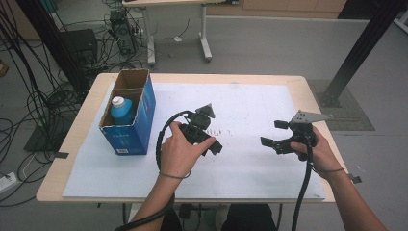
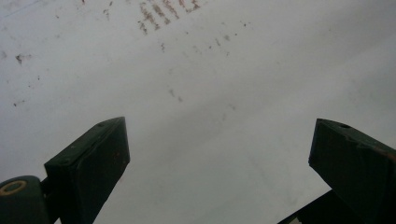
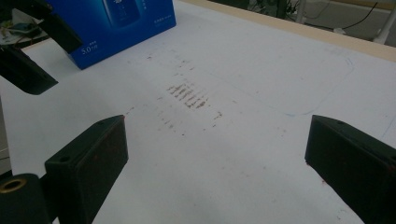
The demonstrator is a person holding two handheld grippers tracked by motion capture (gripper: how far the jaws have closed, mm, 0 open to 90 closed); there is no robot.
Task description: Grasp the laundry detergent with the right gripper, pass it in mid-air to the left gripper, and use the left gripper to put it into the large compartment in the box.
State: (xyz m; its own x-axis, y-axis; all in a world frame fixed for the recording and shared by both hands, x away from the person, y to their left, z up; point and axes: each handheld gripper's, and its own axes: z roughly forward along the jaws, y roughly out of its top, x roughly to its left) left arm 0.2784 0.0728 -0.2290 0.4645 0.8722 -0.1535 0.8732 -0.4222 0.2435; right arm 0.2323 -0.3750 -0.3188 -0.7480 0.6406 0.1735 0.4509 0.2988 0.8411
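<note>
both grippers hover empty over the white paper sheet (image 1: 250,103), jaws spread wide: left gripper (image 1: 208,134) at frame centre, right gripper (image 1: 273,137) toward the right. the blue carton (image 1: 139,120), centre-left, holds a blue bottle (image 1: 122,109) upright inside.

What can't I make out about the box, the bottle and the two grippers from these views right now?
- Blue bottle, high view: only its white cap and shoulders show; the blue box walls hide the rest.
- Blue box, right gripper view: cut off by the top edge, so its opening is unseen; its print is too small to read.
- Left gripper, high view: the left hand covers its body.
- Right gripper, high view: the jaw tips are too small for detail.
</note>
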